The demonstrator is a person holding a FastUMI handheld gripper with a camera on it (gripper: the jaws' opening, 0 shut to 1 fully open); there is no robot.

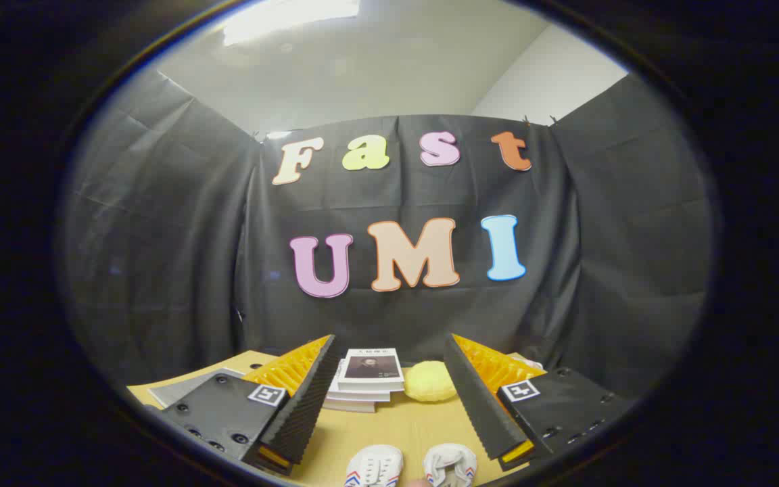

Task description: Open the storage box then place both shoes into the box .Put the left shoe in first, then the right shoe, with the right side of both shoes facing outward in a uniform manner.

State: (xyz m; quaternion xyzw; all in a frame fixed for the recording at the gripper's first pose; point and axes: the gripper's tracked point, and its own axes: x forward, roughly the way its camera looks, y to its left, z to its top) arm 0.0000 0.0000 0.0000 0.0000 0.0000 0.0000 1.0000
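My gripper (389, 352) is open, held above the wooden table (396, 433), with nothing between its fingers. Two white shoes with red and blue stripes lie side by side on the table below and between the fingers: one shoe (374, 467) on the left, the other shoe (452, 465) on the right. Only their upper parts show at the near edge. The fingers hang well apart from both shoes.
Beyond the fingers, a stack of books (366, 379) sits at the back of the table, with a round yellow object (431, 381) beside it on the right. A grey flat sheet (183, 387) lies at the left behind the left finger.
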